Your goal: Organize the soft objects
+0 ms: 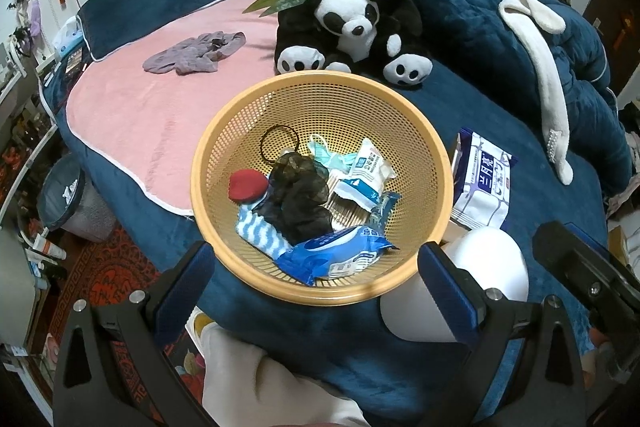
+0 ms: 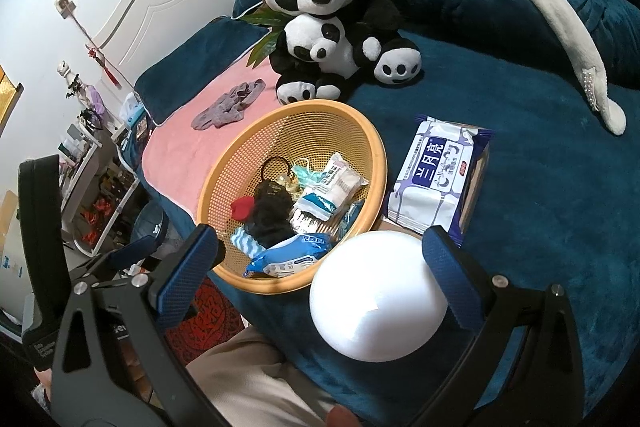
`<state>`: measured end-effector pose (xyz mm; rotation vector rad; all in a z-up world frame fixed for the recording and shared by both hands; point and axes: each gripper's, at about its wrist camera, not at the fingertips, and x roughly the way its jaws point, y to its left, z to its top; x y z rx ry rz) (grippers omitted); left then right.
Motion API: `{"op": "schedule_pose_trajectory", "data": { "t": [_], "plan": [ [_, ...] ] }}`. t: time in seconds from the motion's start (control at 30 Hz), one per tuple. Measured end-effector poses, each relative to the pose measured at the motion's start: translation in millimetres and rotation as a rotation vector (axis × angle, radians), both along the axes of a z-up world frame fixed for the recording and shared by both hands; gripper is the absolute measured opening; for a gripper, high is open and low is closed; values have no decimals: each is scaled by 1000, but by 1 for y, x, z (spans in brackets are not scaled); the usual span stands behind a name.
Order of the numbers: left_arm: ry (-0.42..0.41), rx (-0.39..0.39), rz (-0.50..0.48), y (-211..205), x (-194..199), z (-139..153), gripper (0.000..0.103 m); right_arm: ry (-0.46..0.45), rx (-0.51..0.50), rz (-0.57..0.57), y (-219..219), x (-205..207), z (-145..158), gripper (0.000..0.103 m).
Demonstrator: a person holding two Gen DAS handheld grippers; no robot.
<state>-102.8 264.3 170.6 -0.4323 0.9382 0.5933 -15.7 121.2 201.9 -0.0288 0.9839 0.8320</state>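
Note:
An orange mesh basket [image 1: 240, 131] [image 2: 360, 131] sits on the blue bed and holds a black scrunchie [image 1: 298, 193], a striped sock [image 1: 260, 233], a red piece, wipes packets and a hair tie. My left gripper [image 1: 316, 275] is open and empty at the basket's near rim. My right gripper [image 2: 320, 267] is open, with a white ball [image 2: 378, 293] [image 1: 476, 287] lying between its fingers, nearer the right one. A large wipes pack [image 2: 434, 175] [image 1: 482, 183] lies right of the basket. A panda plush [image 1: 352, 3] [image 2: 324, 23] sits behind it.
A purple cloth [image 1: 196, 53] [image 2: 230, 105] lies on a pink towel [image 1: 132, 115] at the left. A long white headband [image 1: 548, 75] [image 2: 560, 11] lies on the rumpled blue quilt at the right. The bed edge, a bin [image 1: 66, 195] and shelves are to the left.

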Motion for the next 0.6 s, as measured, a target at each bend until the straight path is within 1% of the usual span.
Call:
{"op": "schedule_pose_trajectory", "data": {
  "t": [0.17,0.6],
  "plan": [
    [1,-2,-3,-2,2,0,101,4,4,-6,-7,5,-2,103],
    [-5,-1,-14,-9,6,2,101,5,7,-6,-9,6,-3,103]
  ]
}}
